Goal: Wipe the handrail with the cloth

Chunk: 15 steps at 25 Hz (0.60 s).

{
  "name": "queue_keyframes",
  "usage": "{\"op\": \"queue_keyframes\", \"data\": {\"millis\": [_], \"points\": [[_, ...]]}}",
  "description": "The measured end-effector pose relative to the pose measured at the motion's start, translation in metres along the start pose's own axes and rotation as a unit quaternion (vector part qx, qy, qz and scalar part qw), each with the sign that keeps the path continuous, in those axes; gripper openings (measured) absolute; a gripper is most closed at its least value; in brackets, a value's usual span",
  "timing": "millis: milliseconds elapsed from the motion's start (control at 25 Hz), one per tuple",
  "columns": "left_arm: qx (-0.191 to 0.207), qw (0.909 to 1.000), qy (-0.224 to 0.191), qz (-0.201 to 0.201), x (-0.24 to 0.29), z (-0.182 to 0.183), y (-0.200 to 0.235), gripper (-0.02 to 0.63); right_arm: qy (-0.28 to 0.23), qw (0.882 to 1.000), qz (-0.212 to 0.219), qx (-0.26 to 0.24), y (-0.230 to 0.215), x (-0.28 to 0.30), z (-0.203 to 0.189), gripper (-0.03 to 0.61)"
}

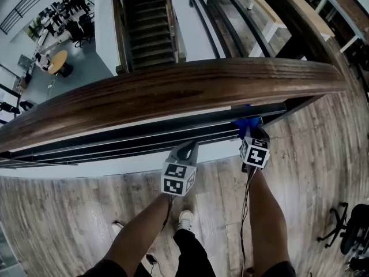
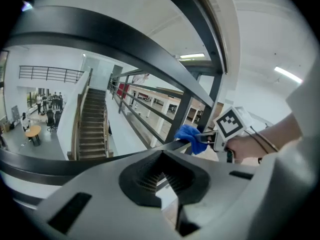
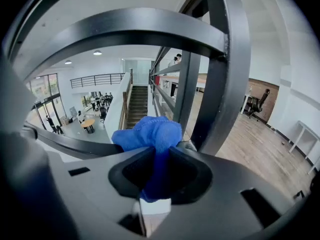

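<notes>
Head view looks down over a broad wooden handrail (image 1: 173, 91) that sweeps across the landing, with dark metal rails (image 1: 144, 136) running just beneath its near edge. Both pairs of tongs are tucked under that wooden top, up against the metalwork.

The right tongs (image 1: 252, 136) are clamped on a blue cloth (image 1: 247, 123). The cloth bunches out past the tips and sits right at the dark rails, below the lip of the wood. In the right gripper view the cloth (image 3: 150, 131) fills the hollow between the right tongs (image 3: 160, 156), puffs out in front, and lies beside a thick upright post (image 3: 230, 74).

The left tongs (image 1: 185, 152) are off to the left, apart from the cloth and also pointing up at the rails. In the left gripper view the left tongs (image 2: 163, 156) are closed tip to tip with nothing pinched between them. A dark rail (image 2: 150, 149) crosses just behind them. That same view catches the right tongs (image 2: 212, 139) to the side, pressing the cloth (image 2: 190, 134) against that rail.

The person stands on a wooden floor (image 1: 75, 212), with one white shoe (image 1: 185, 217) showing between the forearms. Beyond the rail a staircase (image 1: 147, 22) drops to a lower level, where a round table (image 1: 57, 59) stands. An office chair (image 1: 351, 229) sits at the right edge.
</notes>
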<state>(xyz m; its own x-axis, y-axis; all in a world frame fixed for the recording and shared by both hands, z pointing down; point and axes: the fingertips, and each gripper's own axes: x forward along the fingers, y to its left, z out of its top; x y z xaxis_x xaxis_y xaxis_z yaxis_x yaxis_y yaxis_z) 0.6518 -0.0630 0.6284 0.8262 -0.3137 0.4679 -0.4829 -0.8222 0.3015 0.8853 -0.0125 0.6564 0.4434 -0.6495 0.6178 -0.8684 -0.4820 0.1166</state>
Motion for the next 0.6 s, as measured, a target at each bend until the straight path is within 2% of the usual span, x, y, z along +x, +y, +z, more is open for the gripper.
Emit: {"op": "queue_keyframes", "data": {"millis": [120, 280, 360, 480, 600], "points": [[0.020, 0.9997, -0.013, -0.007, -0.006, 0.001, 0.009, 0.005, -0.051, 0.999, 0.012, -0.003, 0.016, -0.015, 0.011, 0.091], [0.016, 0.9987, -0.048, -0.003, -0.046, -0.004, 0.044, 0.005, -0.107, 0.992, 0.060, 0.003, 0.089, -0.056, 0.002, 0.091], [0.017, 0.9978, -0.062, 0.021, -0.077, -0.017, 0.076, 0.003, -0.127, 0.988, 0.086, 0.012, 0.140, -0.077, -0.011, 0.091], [0.019, 0.9949, -0.056, 0.081, -0.127, -0.053, 0.147, 0.005, -0.165, 0.977, 0.132, 0.030, 0.233, -0.103, -0.029, 0.091], [0.005, 0.9891, -0.074, 0.127, -0.181, -0.087, 0.219, 0.005, -0.190, 0.964, 0.183, 0.021, 0.332, -0.122, -0.048, 0.092]]}}
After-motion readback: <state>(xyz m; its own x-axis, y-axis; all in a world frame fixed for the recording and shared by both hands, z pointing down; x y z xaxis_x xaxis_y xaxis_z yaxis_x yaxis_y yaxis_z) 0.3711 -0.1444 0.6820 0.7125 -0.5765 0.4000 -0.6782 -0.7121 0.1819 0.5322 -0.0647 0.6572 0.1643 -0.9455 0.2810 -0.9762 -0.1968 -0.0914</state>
